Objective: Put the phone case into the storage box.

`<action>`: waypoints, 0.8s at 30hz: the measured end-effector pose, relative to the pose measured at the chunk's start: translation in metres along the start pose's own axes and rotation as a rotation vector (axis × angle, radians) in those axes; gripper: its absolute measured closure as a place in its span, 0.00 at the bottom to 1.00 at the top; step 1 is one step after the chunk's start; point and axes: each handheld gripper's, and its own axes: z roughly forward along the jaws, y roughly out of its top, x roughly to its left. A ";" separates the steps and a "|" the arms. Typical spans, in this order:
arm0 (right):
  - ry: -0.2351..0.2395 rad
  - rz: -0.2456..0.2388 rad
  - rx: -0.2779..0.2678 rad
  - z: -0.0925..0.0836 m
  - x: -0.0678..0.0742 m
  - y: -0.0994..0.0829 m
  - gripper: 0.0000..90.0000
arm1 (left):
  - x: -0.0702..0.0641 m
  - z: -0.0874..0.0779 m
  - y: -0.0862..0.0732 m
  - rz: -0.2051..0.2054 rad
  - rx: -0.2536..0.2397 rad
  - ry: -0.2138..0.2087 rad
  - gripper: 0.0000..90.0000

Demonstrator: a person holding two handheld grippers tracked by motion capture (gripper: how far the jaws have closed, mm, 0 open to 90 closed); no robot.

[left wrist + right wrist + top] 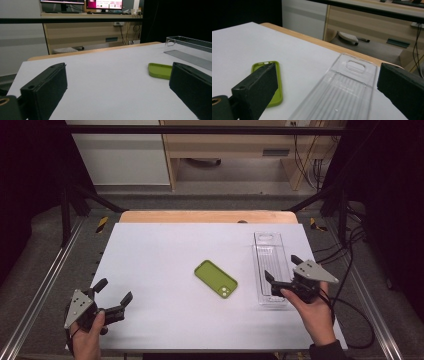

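Overhead and two low views share green case point(216, 278).

**No legible writing in any view**

No text, label, brand or number can be read. In the left gripper view, a monitor point(104, 4) at the back of the room shows a magenta block and rows of small lines on a white screen, too small and blurred to make out. A second monitor point(62, 1) beside it is cut off at the top edge and gives nothing readable. The green phone case point(216, 278) and the clear plastic tray point(271, 268) on the counter point(160, 270) carry no visible print.
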 end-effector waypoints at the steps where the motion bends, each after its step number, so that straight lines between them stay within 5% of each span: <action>1: 0.006 -0.003 0.005 0.003 0.002 0.004 0.05 | 0.000 0.000 0.000 -0.001 0.000 0.002 0.01; 11: 0.066 -0.047 0.079 0.050 0.029 0.039 0.06 | 0.002 0.000 0.000 -0.015 -0.005 0.000 0.01; 24: 0.085 0.036 0.164 0.101 0.036 0.041 0.10 | 0.002 0.001 0.000 -0.014 -0.004 -0.011 0.01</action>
